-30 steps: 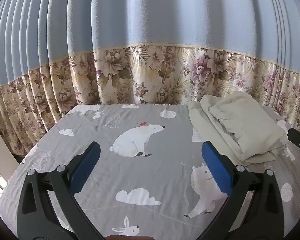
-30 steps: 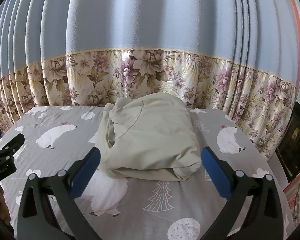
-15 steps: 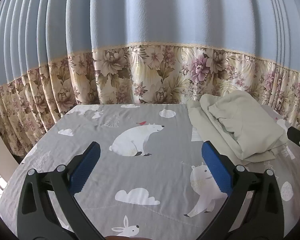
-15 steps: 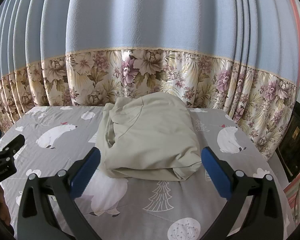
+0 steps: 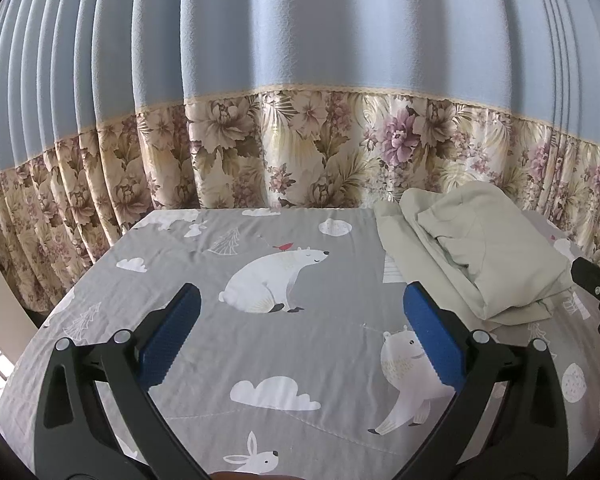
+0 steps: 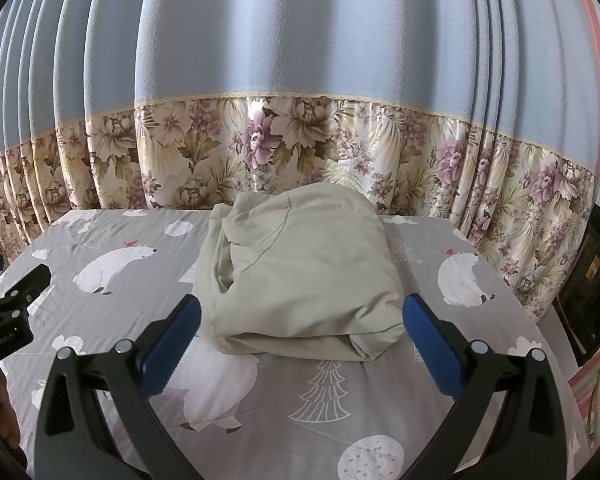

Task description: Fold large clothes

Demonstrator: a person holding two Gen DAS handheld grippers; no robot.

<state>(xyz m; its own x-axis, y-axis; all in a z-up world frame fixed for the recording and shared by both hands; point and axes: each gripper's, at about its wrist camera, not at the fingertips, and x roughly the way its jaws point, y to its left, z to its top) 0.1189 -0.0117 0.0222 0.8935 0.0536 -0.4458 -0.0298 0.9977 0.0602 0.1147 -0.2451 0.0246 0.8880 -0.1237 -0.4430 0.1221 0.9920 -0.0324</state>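
Left gripper point(image 5: 300, 308) wide, empty, above the bear-print sheet point(image 5: 260, 344). Right gripper point(image 6: 300, 312) wide, empty. Just beyond it, folded pale-green garment point(image 6: 308, 276) lying on the sheet. Floral-hemmed blue curtain point(image 6: 300, 80) behind.

bear-print sheet point(image 5: 300, 344), floral curtain point(image 5: 300, 80)

Grey bear-print bed point(image 6: 332, 420) carries a folded beige garment point(image 6: 312, 276).

Bedsheet point(image 5: 204, 344) open left; folded garment point(image 6: 304, 276) (1 bundle) blocks right; curtain point(image 5: 300, 160) behind.
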